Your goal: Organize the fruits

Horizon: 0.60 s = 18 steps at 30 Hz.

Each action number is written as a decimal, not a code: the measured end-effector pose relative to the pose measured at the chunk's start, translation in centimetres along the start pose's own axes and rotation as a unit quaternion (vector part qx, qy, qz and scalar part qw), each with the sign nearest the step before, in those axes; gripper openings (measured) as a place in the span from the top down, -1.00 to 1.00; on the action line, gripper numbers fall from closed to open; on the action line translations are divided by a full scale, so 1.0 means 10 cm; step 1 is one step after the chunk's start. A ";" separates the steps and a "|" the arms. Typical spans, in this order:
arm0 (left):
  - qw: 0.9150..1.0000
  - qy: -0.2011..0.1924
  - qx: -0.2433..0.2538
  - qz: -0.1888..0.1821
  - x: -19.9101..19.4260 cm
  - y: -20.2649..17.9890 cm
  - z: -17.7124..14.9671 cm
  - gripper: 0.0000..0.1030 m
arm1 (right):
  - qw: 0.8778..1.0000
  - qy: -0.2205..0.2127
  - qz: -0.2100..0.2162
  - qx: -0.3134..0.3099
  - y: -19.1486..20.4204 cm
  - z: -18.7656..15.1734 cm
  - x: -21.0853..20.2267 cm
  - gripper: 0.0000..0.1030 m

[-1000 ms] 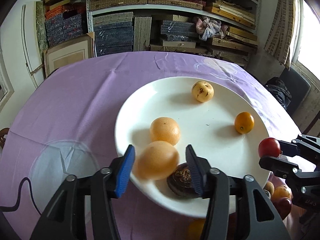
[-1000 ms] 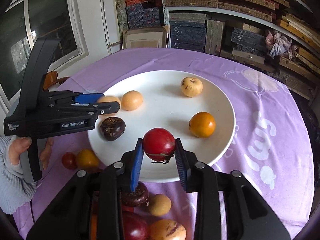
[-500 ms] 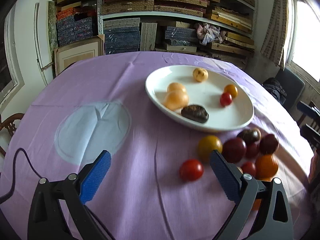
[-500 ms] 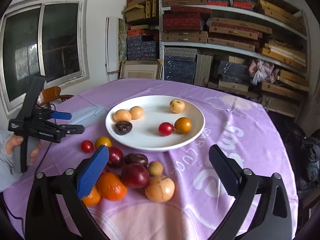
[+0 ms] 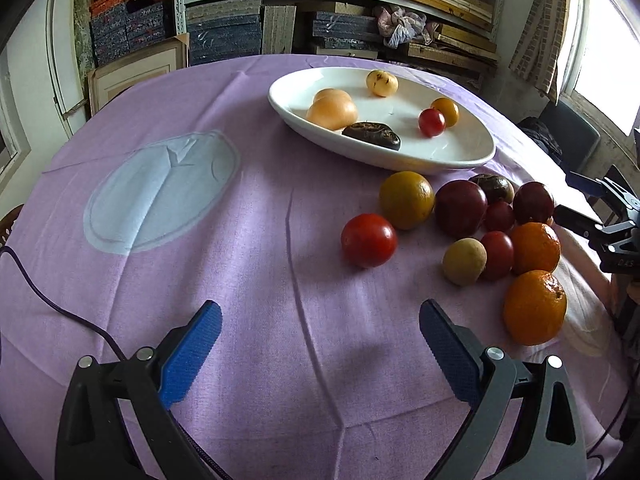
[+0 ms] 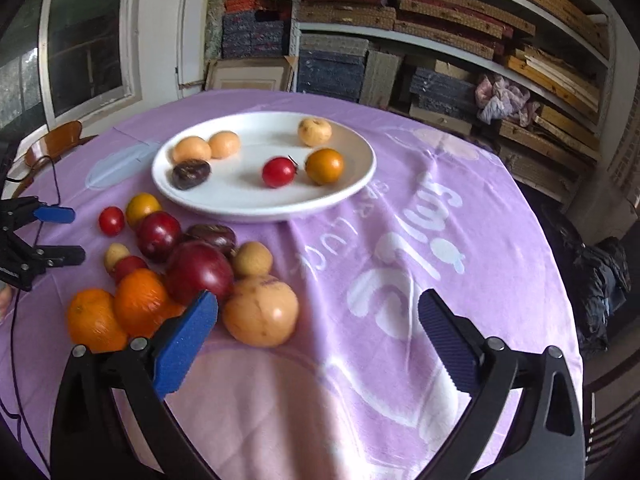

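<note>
A white plate [image 5: 452,156] [image 6: 256,204] on the purple tablecloth holds several fruits: two pale orange ones, a dark wrinkled one [image 5: 372,135], a small red tomato [image 6: 279,171], a yellow-orange fruit and a pale speckled one. A loose pile lies in front of the plate: a red tomato [image 5: 369,240], a yellow-orange fruit [image 5: 406,199], dark red plums, two oranges [image 5: 535,306] and a large tan fruit [image 6: 261,310]. My left gripper [image 5: 320,354] is open and empty, low over bare cloth left of the pile. My right gripper [image 6: 318,340] is open and empty, just right of the tan fruit.
Shelves stacked with boxes and boards stand behind the round table. A pale oval print [image 5: 160,190] marks the cloth at left. A black cable [image 5: 48,292] trails over the left edge. A wooden chair [image 6: 56,148] and a dark chair [image 5: 576,136] flank the table.
Both grippers let go of their fruits onto the plate, opened wide and pulled back toward me. The pale orange fruit and the red tomato now sit on the plate.
</note>
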<state>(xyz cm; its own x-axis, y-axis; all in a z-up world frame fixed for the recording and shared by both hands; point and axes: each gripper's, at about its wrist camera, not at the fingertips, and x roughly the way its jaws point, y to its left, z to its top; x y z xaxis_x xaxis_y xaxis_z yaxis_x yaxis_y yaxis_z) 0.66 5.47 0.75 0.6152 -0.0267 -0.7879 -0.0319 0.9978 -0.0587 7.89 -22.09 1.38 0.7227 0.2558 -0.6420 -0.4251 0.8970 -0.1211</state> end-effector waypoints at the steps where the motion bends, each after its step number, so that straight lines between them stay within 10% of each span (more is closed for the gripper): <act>1: 1.000 0.003 0.000 0.000 0.01 0.00 0.01 -0.93 | 1.000 0.000 -0.006 0.004 -0.04 -0.02 -0.01 -0.92; 5: 1.000 0.004 0.004 0.004 0.01 0.00 0.00 -0.93 | 0.998 -0.011 -0.067 0.019 -0.16 -0.01 -0.05 -0.92; 9: 1.000 0.007 0.010 0.012 0.02 -0.03 0.00 -0.93 | 1.000 0.000 0.018 -0.020 0.09 -0.03 -0.06 -0.91; 18: 0.999 0.013 0.024 0.027 0.05 -0.08 0.00 -0.93 | 0.997 0.021 -0.068 -0.016 -0.06 0.03 0.16 -0.92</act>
<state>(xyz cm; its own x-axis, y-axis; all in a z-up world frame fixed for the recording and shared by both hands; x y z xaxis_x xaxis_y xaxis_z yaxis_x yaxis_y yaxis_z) 1.04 4.63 0.43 0.5922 0.0270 -0.8053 -0.0272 0.9995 0.0135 9.44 -22.14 0.68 0.7514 0.1169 -0.6494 -0.3432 0.9099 -0.2333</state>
